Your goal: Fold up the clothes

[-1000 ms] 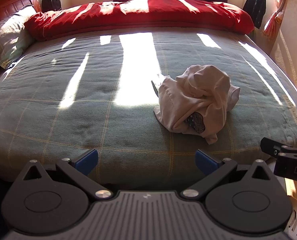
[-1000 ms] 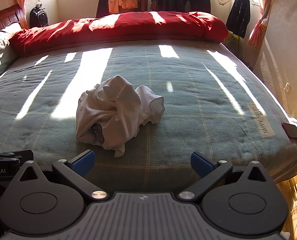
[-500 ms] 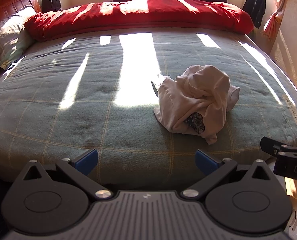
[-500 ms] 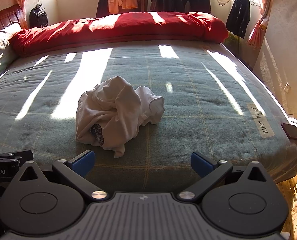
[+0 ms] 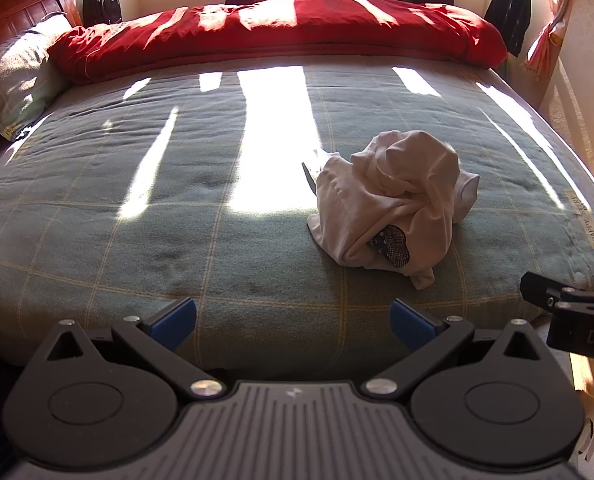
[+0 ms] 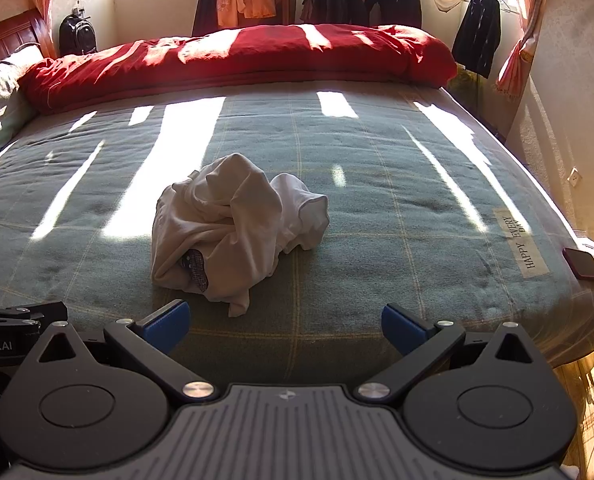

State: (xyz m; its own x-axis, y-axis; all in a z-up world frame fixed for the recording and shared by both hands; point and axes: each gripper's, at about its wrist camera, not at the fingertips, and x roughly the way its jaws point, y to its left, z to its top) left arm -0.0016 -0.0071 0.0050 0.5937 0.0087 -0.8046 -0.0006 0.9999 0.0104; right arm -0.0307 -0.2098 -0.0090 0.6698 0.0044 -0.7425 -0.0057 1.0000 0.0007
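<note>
A crumpled white garment (image 5: 393, 208) is seen lying in a loose heap on a grey-green checked blanket (image 5: 177, 208) that covers the bed. A small dark patterned patch is exposed at the near side of the heap.

The left gripper (image 5: 293, 318) is held low at the near edge of the bed, its blue-tipped fingers (image 5: 173, 318) spread wide apart with nothing between them. The garment is placed ahead of it and off to its right, well apart from the fingertips and untouched.

The right gripper (image 6: 285, 322) is likewise held at the near edge, its fingers (image 6: 401, 326) spread wide and nothing gripped. From this view the garment (image 6: 233, 228) is found ahead and to the left, its lowest fold hanging down near the left finger but not touching it. The heap thus lies beyond both grippers, roughly between their lines of sight.

Each gripper is partly visible at the edge of the other's view. A red quilt (image 6: 237, 60) is bunched along the far side of the bed, and a dark phone (image 6: 583, 264) rests at the blanket's right edge, beside a sewn label.
</note>
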